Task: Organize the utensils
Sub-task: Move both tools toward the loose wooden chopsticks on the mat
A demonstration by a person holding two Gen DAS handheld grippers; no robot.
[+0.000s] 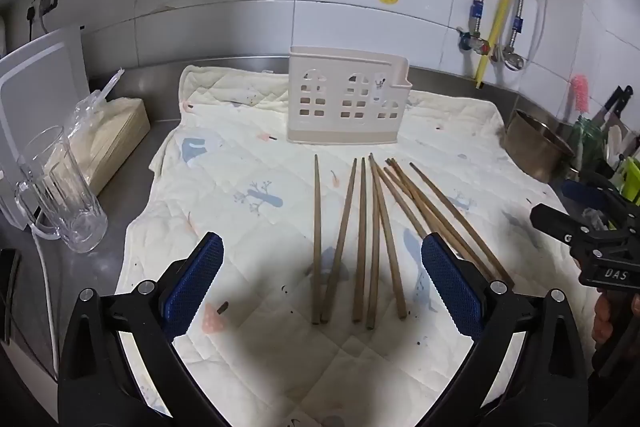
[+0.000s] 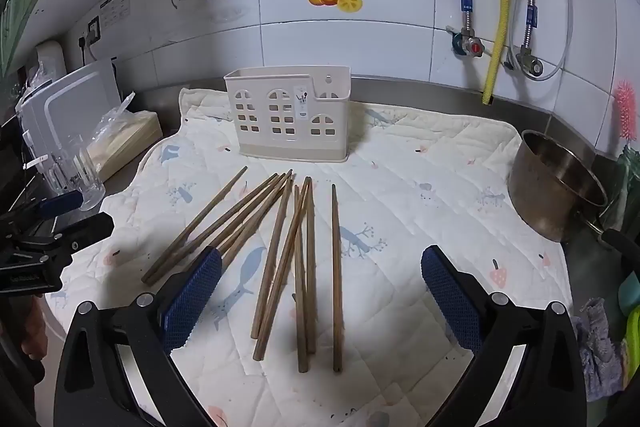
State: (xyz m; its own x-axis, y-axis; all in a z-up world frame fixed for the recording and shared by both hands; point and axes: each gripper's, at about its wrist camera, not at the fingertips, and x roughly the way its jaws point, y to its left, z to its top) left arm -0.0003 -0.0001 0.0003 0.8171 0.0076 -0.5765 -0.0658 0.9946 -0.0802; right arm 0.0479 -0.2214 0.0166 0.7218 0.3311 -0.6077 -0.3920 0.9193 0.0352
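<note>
Several brown wooden chopsticks [image 1: 362,239] lie fanned out on a cream quilted cloth [image 1: 248,155]; they also show in the right wrist view [image 2: 288,251]. A cream plastic utensil holder [image 1: 347,101] with window cut-outs stands upright behind them, and shows in the right wrist view [image 2: 292,117] too. My left gripper [image 1: 322,277] is open and empty, hovering above the near ends of the chopsticks. My right gripper [image 2: 320,285] is open and empty, also above the chopsticks. Each gripper shows at the edge of the other's view [image 1: 588,235] [image 2: 44,227].
A clear glass mug [image 1: 60,191], a plastic-wrapped pack [image 1: 112,131] and a white cutting board [image 1: 36,87] stand left of the cloth. A steel pot [image 2: 556,183] sits at the cloth's right edge. Tiled wall with pipes [image 2: 498,7] behind.
</note>
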